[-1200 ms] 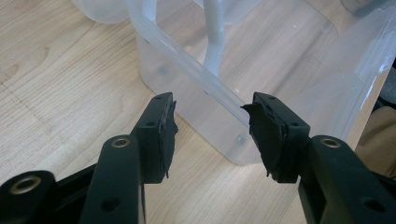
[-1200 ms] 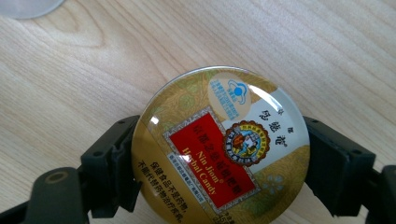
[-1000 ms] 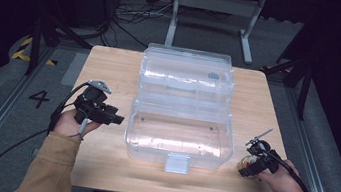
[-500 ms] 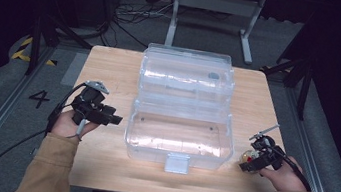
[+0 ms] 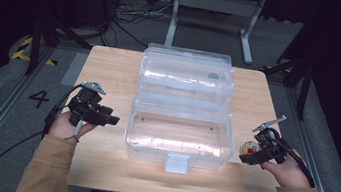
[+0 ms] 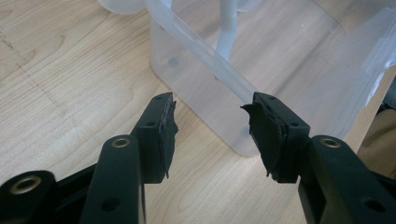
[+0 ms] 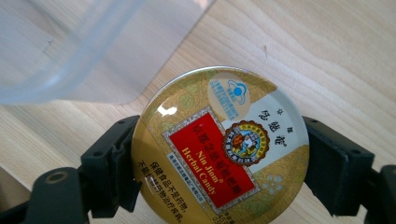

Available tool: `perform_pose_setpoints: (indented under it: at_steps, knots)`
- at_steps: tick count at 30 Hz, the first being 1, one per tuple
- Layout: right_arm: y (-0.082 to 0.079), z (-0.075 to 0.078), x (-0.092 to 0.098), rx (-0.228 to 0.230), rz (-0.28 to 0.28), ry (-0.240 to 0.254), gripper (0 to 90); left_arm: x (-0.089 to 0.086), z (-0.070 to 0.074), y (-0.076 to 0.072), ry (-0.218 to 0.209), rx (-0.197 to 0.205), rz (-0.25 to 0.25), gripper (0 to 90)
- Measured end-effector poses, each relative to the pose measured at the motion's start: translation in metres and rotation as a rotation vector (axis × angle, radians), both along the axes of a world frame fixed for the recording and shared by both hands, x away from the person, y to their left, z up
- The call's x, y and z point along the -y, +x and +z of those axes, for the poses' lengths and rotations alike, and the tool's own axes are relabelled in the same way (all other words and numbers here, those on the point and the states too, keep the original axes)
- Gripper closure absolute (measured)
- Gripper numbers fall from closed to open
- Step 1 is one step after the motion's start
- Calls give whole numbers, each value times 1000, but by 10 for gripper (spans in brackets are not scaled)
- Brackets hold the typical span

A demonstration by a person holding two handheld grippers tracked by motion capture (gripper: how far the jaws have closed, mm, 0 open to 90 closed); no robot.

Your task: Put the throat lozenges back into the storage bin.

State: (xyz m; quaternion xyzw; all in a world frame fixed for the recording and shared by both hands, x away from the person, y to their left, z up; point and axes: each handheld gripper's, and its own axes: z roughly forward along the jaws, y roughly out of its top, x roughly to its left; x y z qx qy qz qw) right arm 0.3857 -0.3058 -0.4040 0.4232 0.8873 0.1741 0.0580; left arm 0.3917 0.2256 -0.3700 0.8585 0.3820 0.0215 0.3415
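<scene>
A clear box sits mid-table, candy tin at its right.

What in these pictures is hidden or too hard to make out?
- Candy tin, right gripper view: its lower part is cut off by the bottom edge; its sides sit behind the jaws of the right gripper.
- Same tin, high view: too small to read.
- Clear box, high view: the see-through walls blur what is inside.
- Left gripper, left gripper view: the box's far end is cut off.
</scene>
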Motion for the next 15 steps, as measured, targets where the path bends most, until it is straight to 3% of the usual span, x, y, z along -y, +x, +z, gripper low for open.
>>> perform_pose_setpoints:
  at_steps: [15]
  knots:
    - [3,43,-24,64,91,25,204,0,0,0,-1,-2,5,506]
